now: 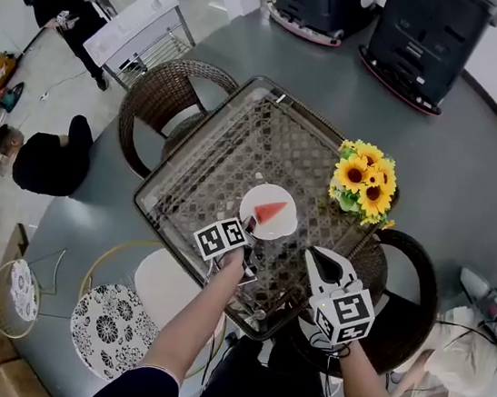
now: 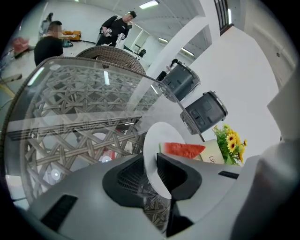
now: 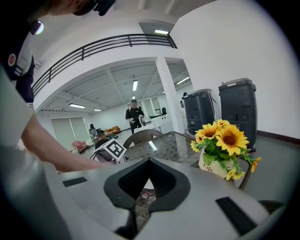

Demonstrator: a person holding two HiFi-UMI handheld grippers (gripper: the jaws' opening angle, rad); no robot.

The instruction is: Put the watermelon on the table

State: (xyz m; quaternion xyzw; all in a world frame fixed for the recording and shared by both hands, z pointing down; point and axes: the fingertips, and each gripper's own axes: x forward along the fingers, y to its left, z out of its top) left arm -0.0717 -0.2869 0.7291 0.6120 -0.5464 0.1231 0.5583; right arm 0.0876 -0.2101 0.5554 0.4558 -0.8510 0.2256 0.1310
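Left claw [image 2: 150, 157]: jaws apart, the near-left rim of the plate standing between them. The pads do not appear to press on it, so it reads as let go rather than gripped.

Right claw [image 3: 149, 161]: jaws closed together on nothing, held over the near-right edge of the surface, well apart from the plate.

Square glass-topped surface over brown woven wicker [image 1: 237, 146]: carries everything listed below.

Bunch of yellow sunflowers in a white pot [image 1: 365, 182]: at the right edge, to the right of the plate and beyond it, not touching it.

Round white plate [image 1: 258, 199]: apparently flat on the glass, near the middle and towards the near side.

Red triangular watermelon slice with green rind [image 1: 270, 211]: lies on the plate, its point towards the right. It looks already set down on the surface by way of the plate.

Step in hand, as judged: freeing the left claw from the rim.

Handling notes:
- Keep the jaws wide.
- Draw back level with the plate and towards the near-left, so neither pad catches the rim and drags or tips it.
- Do not lift until the rim is clear of both jaws.
- Glass is slick, so a light snag would likely slide the plate.
- Leave the right claw where it is, away from the flowers.
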